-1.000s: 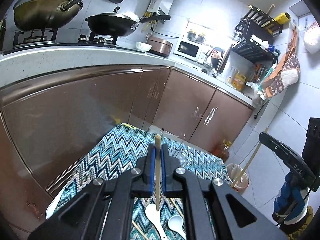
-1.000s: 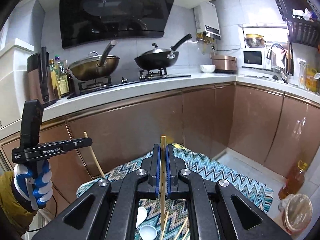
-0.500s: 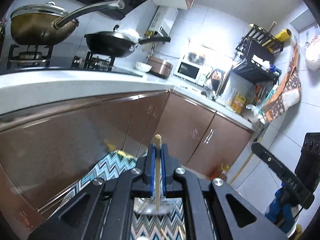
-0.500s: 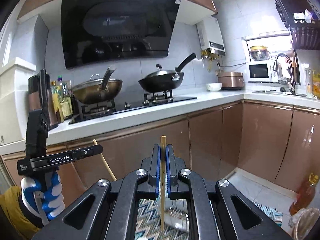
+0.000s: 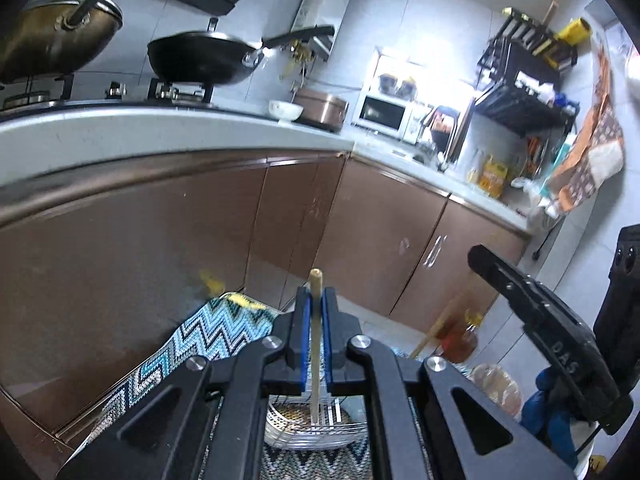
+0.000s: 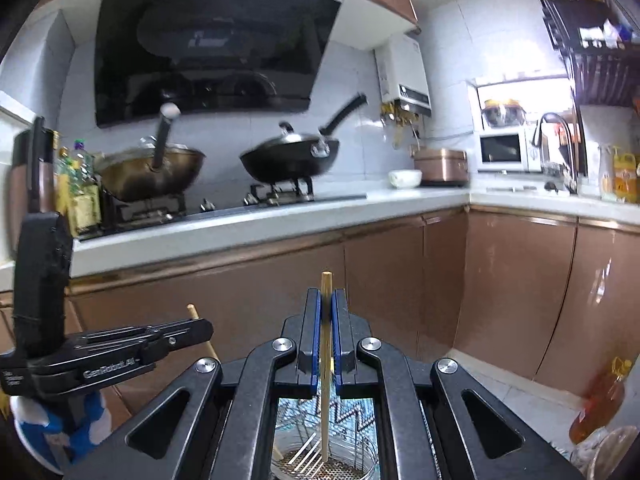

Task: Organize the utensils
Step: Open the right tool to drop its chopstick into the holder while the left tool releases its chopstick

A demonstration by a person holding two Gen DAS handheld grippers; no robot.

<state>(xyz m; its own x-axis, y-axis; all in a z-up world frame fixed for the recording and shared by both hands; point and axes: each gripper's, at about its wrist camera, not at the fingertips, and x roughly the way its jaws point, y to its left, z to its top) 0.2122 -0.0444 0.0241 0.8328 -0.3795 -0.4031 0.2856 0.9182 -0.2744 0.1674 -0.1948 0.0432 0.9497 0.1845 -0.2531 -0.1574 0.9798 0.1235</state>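
Note:
My left gripper (image 5: 315, 300) is shut on a wooden chopstick (image 5: 316, 344) that stands upright between its blue pads. Its lower end hangs over a round wire utensil holder (image 5: 316, 428) on the zigzag-patterned cloth (image 5: 208, 340). My right gripper (image 6: 326, 300) is shut on a second wooden chopstick (image 6: 326, 368), also upright. That chopstick's lower tip reaches down inside the wire utensil holder (image 6: 324, 460). Each gripper shows in the other's view: the right gripper (image 5: 536, 320) at the right edge, the left gripper (image 6: 120, 344) at the lower left, held by a blue-gloved hand (image 6: 60, 428).
Brown cabinet doors (image 6: 400, 280) run close ahead under a white counter (image 6: 280, 216). On the stove sit a brass pan (image 6: 148, 172) and a black wok (image 6: 292, 156). A bottle of oil (image 5: 460, 340) and a covered bowl (image 5: 496, 388) stand on the floor at the right.
Both grippers have moved forward over the cloth toward the cabinets, each carrying its chopstick. The spoons on the cloth have dropped out of view and the wire holder now lies below both grippers.

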